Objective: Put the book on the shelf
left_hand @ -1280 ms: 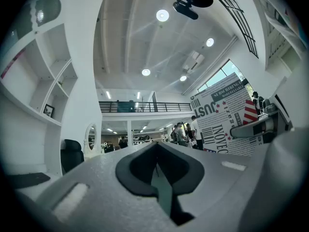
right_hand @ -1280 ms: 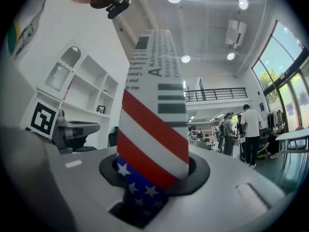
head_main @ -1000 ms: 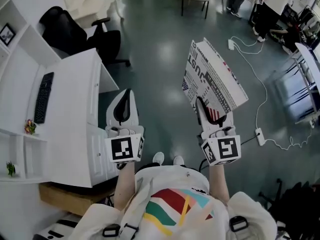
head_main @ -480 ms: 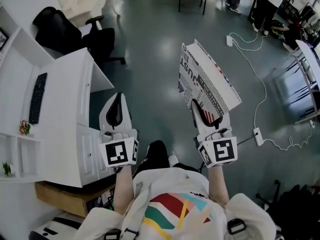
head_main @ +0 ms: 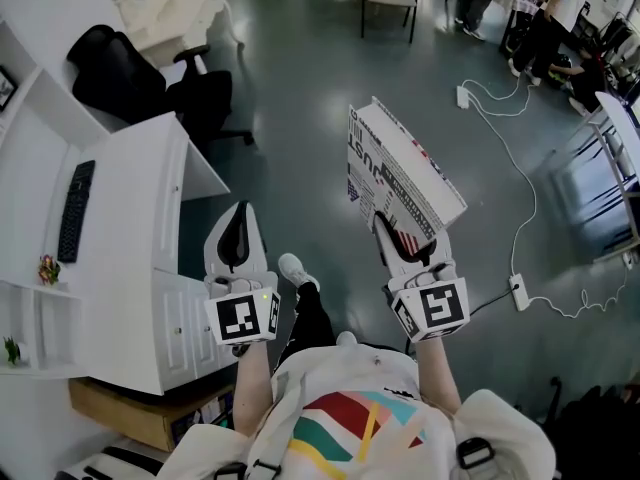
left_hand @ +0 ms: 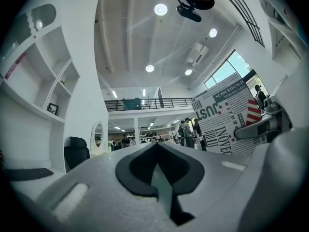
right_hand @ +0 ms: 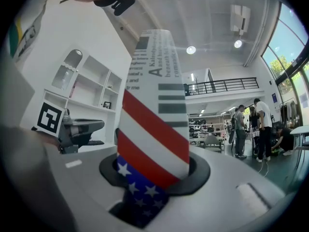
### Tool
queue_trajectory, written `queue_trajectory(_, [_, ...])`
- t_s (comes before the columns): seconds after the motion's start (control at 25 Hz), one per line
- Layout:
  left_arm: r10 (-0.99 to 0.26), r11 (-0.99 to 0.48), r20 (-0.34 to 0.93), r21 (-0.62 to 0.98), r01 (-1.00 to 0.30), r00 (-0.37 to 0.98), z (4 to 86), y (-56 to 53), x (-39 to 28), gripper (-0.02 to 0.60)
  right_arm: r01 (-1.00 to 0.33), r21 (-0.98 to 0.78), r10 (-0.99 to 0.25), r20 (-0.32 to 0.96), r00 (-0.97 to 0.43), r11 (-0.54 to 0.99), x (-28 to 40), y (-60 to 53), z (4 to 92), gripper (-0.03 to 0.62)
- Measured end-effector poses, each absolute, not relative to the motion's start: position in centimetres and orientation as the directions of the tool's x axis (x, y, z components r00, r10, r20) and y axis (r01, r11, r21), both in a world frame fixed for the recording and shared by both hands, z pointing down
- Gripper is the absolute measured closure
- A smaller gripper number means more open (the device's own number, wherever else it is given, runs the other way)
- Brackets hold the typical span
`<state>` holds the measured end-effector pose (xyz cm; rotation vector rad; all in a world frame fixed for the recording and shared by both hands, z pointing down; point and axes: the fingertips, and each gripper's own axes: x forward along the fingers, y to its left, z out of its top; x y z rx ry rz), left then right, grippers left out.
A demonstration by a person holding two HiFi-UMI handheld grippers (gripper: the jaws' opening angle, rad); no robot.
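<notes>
The book point(head_main: 400, 163), white with black newsprint lettering and a stars-and-stripes corner, stands tilted in the air over the grey floor. My right gripper point(head_main: 386, 230) is shut on its lower corner. In the right gripper view the book point(right_hand: 154, 105) rises from between the jaws of my right gripper point(right_hand: 155, 172). My left gripper point(head_main: 239, 216) hangs to the left by the white desk's edge, shut with nothing in it; its pads point(left_hand: 140, 170) meet in the left gripper view. The white shelf unit point(head_main: 30, 313) stands at the far left beyond the desk point(head_main: 140, 218).
A keyboard point(head_main: 75, 210) lies on the desk. A black office chair point(head_main: 150, 78) stands behind it. A small plant point(head_main: 48, 267) sits on the shelf. A cable and power strip point(head_main: 518, 290) trail over the floor at right. People stand at the far back.
Both grippers and the book have shifted slightly left and toward the desk as the person steps forward. The right gripper's hold on the book is unchanged; the left stays shut.
</notes>
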<state>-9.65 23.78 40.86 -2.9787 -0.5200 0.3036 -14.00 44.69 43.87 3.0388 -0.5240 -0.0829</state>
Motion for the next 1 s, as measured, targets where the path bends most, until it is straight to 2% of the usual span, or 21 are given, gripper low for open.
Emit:
queue_trajectory(0.36, [0.307, -0.95, -0.197, -0.122, 0.288, 0.931, 40.8, 19.8, -0.4, 0.583, -0.407, 0.104, -0.414, -0.059, 0.908, -0.908, -3.2, 39.9, 43.2, 0.439])
queue_trajectory(0.56, [0.263, -0.961, -0.176, -0.128, 0.243, 0.949, 39.8, 15.6, 6.0, 0.582, -0.487, 0.085, -0.489, -0.007, 0.872, -0.869, 5.1, 35.1, 42.8, 0.439])
queue_trajectory(0.8, [0.163, -0.983, -0.214, -0.117, 0.14, 0.963, 37.4, 7.0, 13.9, 0.583, -0.61, 0.084, -0.614, -0.024, 0.789, -0.788, 15.1, 25.3, 40.7, 0.439])
queue_trajectory(1.0, [0.047, -0.994, -0.237, -0.104, 0.023, 0.97, 36.6, 0.2, 18.2, 0.583, -0.708, 0.102, -0.715, -0.063, 0.696, -0.699, 20.5, 17.8, 39.4, 0.439])
